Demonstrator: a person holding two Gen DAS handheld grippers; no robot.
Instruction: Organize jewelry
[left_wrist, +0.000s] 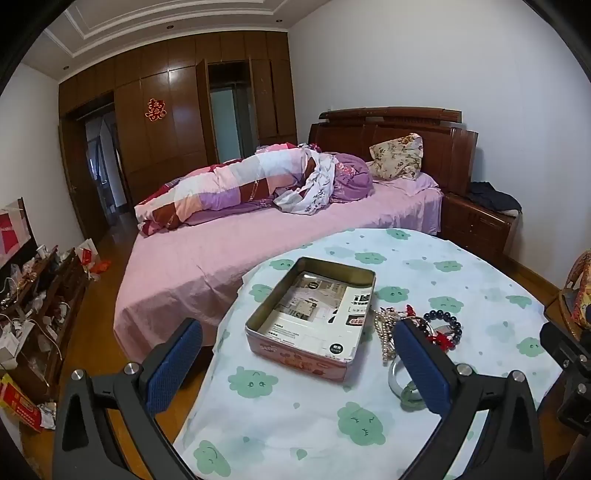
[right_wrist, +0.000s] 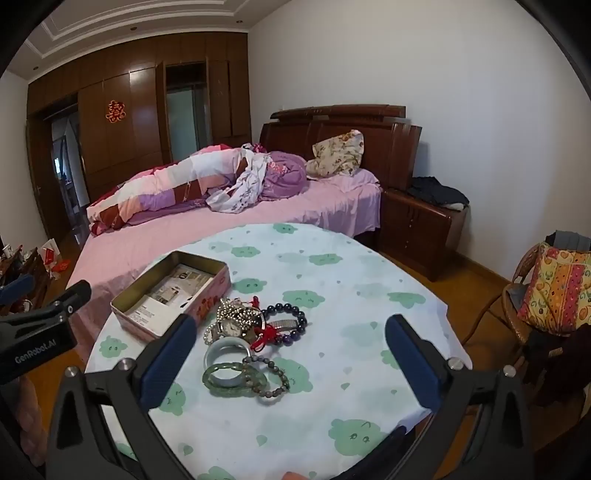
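Jewelry (right_wrist: 245, 341) lies heaped on our table (right_wrist: 332, 387), just right of the tin box (right_wrist: 170, 291), which serves as our landmark. We see the box open-topped, its long axis running from the near table edge away toward the bed (right_wrist: 221, 236), with printed paper inside. Nearest the box sit a pearl strand (right_wrist: 232, 314) and a watch (right_wrist: 231, 326); a dark bead bracelet (right_wrist: 291, 319) lies farther right of it. Nearer to us than the box rest a pale bangle (right_wrist: 225, 352), green bangles (right_wrist: 236, 380) and a grey bead bracelet (right_wrist: 275, 376). We hold our left gripper (left_wrist: 297, 358) spread wide, empty, straddling the box; our right gripper (right_wrist: 291, 349) gapes wide and empty over the heap.
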